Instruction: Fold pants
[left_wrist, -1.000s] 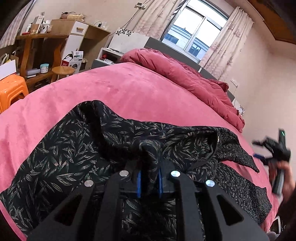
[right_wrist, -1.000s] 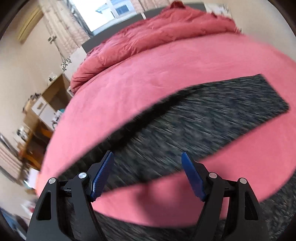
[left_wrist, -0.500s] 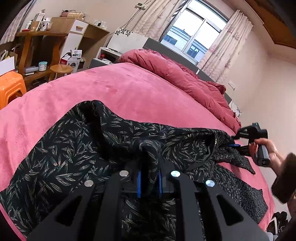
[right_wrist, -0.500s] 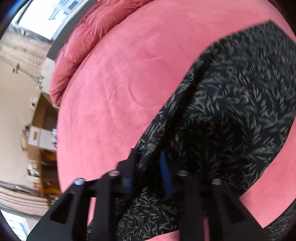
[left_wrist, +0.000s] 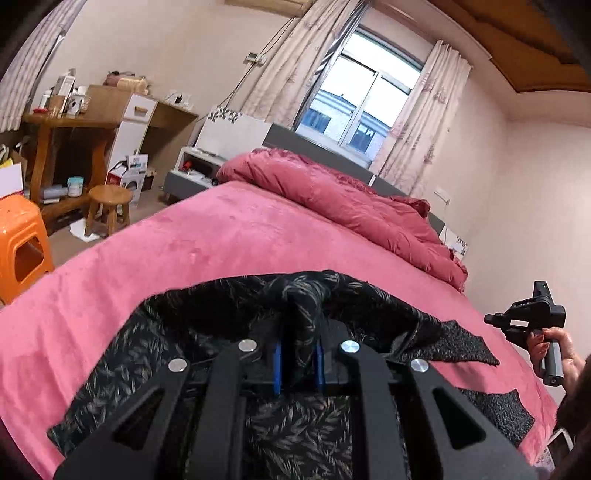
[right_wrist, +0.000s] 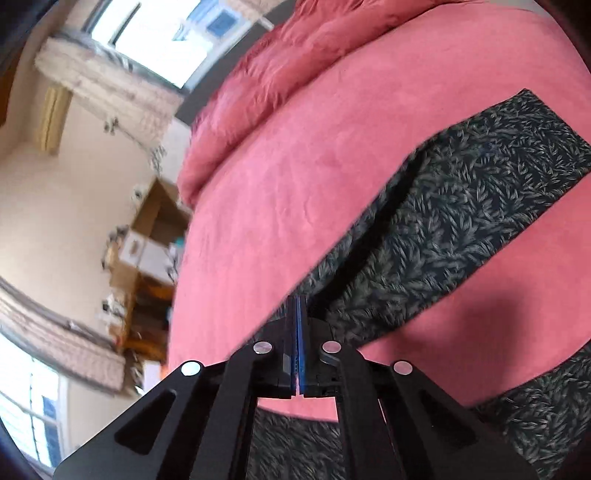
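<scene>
1. The pants lie spread on the pink bed.
2. The left gripper has its fingers clamped on a bunched fold.
3. The right gripper has fingers pressed together, empty.

Pants: black fabric with a pale leaf print, spread on the pink bed across the lower half of the left wrist frame. A bunched fold at lower centre is lifted off the bed into a raised ridge. In the right wrist frame, one leg lies flat, running diagonally to the upper right.
</scene>
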